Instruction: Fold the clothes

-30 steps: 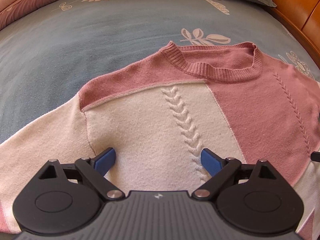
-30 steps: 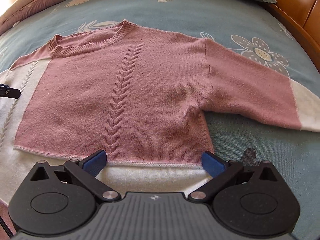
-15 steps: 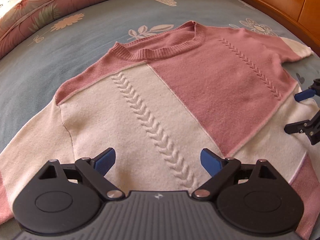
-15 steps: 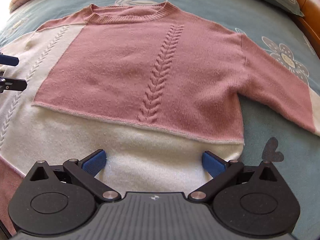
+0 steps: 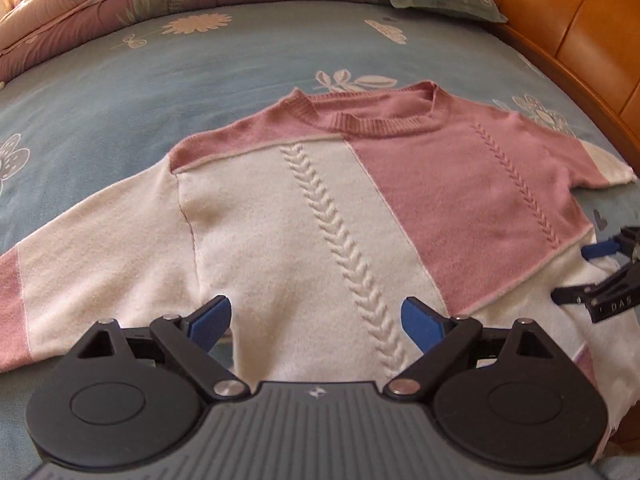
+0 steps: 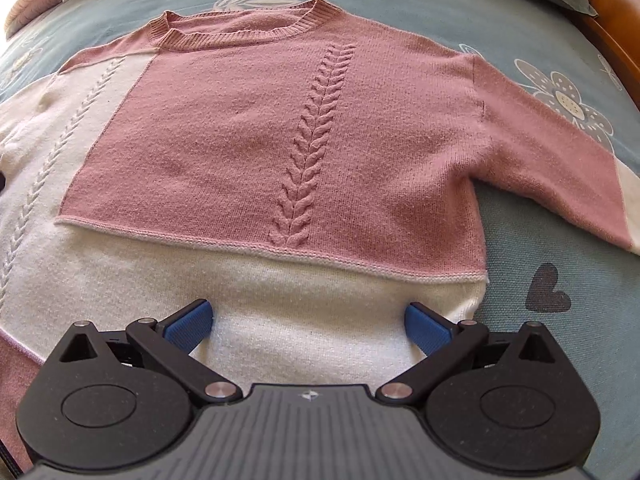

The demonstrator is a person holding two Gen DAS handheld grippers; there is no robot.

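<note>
Since half a second ago, the left view has been drawn back and swung, so that the sweater (image 5: 320, 208) now sits squarer and farther ahead, with more of the bed (image 5: 160, 72) and the headboard (image 5: 560, 12) taken in; the right view has been brought lower and closer to the hem. In the left view, the sweater is seen spread flat on the bed, unfolded, collar away from the camera and hem near it, both sleeves out to the sides. The left tongs (image 5: 316, 320) are held spread wide over the white panel near the hem, pinching nothing; the right tongs (image 5: 580, 276) are seen at the right edge, also spread, over the hem's right part. In the right view, the right tongs (image 6: 308, 326) are spread over the white band along the hem, nothing between their pads, with the pink sleeve (image 6: 560, 160) stretched out to the right. The sweater's long axis, hem to collar, is judged to run straight ahead of both tongs; its width runs across them. The hem lies nearest, each tongs being over its own half, so a lengthwise fold would likely be started there, or each sleeve taken by the nearer hand.
</note>
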